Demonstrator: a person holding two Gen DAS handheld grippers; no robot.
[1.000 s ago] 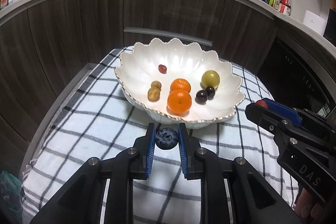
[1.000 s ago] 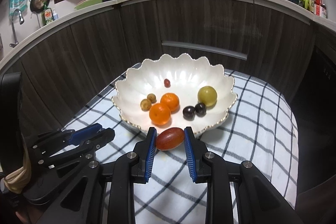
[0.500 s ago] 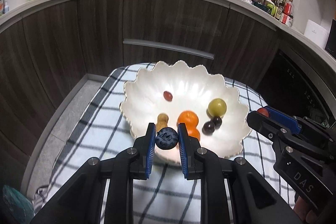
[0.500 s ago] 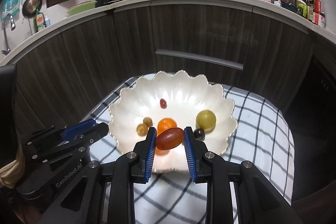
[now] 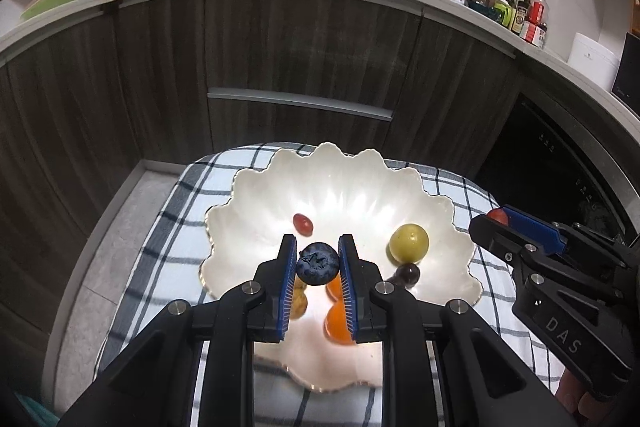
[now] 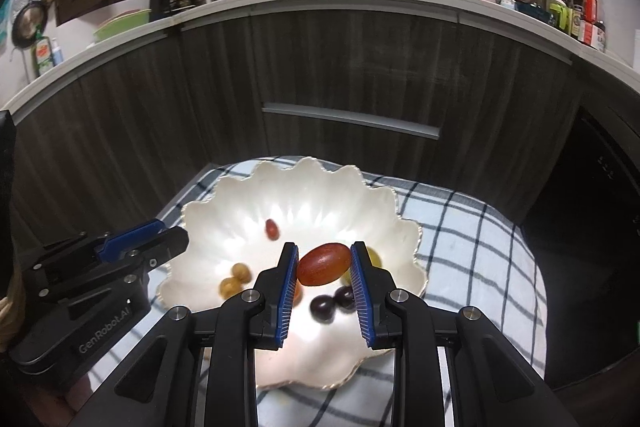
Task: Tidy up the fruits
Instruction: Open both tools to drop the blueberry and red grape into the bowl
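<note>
Above the bowl (image 5: 448, 211) now, carried in from its near rim: left claw (image 5: 319, 264) pinching blueberry (image 5: 318, 263), right claw (image 6: 324, 264) pinching red tomato (image 6: 324, 263); ready for release.

Fruits (image 5: 409, 242) lie in the bowl (image 5: 256, 195) on the cloth (image 5: 176, 227), cabinets (image 5: 304, 39) behind

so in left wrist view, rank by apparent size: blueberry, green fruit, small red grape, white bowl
1. white bowl
2. blueberry and green fruit: look alike; the blueberry is held nearer the camera in the left gripper, so unranked
3. small red grape
</note>
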